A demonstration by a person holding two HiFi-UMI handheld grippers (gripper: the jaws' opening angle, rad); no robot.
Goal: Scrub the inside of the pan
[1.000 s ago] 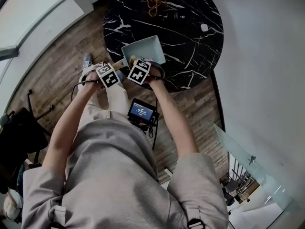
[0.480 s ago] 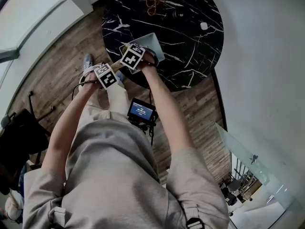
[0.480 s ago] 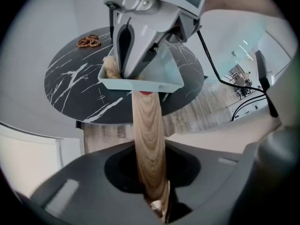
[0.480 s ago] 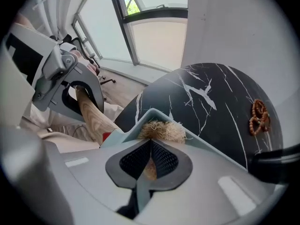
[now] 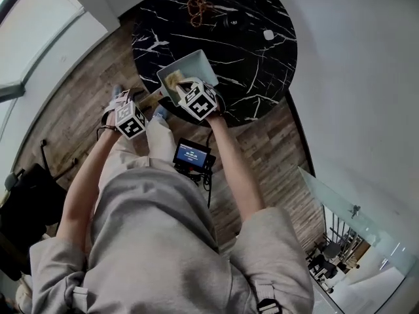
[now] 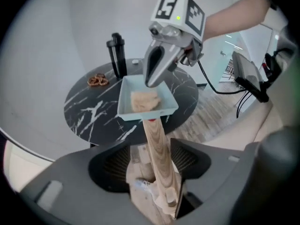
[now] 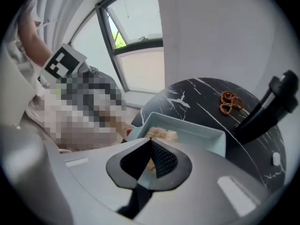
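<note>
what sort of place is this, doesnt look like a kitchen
Probably a living or lounge room rather than a kitchen, though that is a guess: a round black marble-look table stands on a wood plank floor, and a large window is close beside it.

Under us lies a wood-plank floor point(image 5: 72, 103), and on it a round black marble table point(image 5: 262, 70), veined in white, stands close against a plain pale wall point(image 5: 360, 77). Daylight comes in through a dark-framed window point(image 7: 140, 32) with green leaves showing outside. We also see a pale glass panel point(image 5: 340, 208) low at the right, beside the floorboards.
</note>
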